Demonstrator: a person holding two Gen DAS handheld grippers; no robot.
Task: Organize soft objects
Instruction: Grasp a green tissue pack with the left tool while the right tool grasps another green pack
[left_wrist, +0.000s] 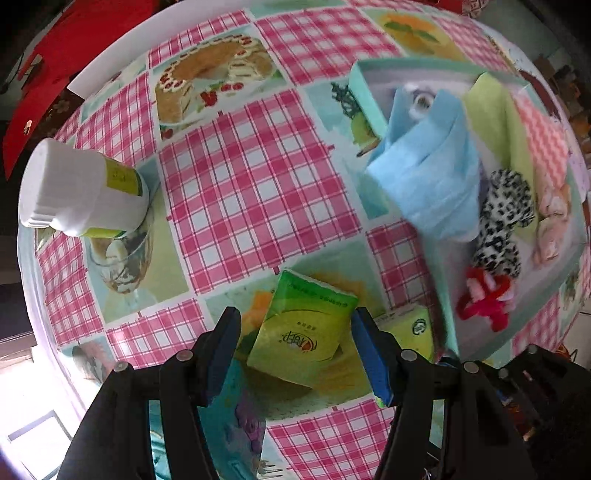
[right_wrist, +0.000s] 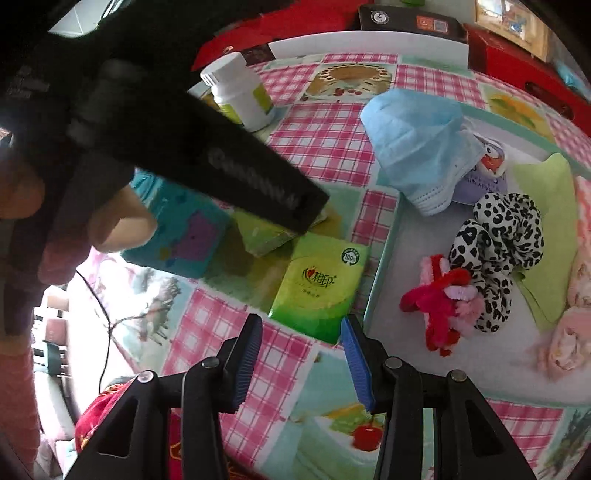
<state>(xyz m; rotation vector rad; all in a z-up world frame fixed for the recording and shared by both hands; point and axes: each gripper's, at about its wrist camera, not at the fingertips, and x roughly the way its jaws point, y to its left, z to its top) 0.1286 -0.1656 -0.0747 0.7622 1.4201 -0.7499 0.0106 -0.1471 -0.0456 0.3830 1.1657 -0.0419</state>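
Observation:
A green tissue pack (left_wrist: 303, 328) lies on the checked tablecloth between the open fingers of my left gripper (left_wrist: 295, 347). A second green tissue pack (right_wrist: 321, 286) lies just ahead of my open, empty right gripper (right_wrist: 301, 354), beside the teal tray (right_wrist: 384, 273). The tray (left_wrist: 364, 85) holds a blue face mask (left_wrist: 424, 173) draped over its edge, a leopard-print scrunchie (left_wrist: 502, 225), a red and pink hair tie (left_wrist: 487, 299), a green cloth (left_wrist: 495, 122) and pink fabric (left_wrist: 554, 221). The mask (right_wrist: 417, 144) and scrunchie (right_wrist: 498, 251) also show in the right wrist view.
A white pill bottle (left_wrist: 81, 192) stands at the left of the table. A teal booklet (right_wrist: 177, 236) lies near the left gripper's body (right_wrist: 184, 147). Red boxes (right_wrist: 517, 62) and a dark box (right_wrist: 410, 18) line the table's far edge.

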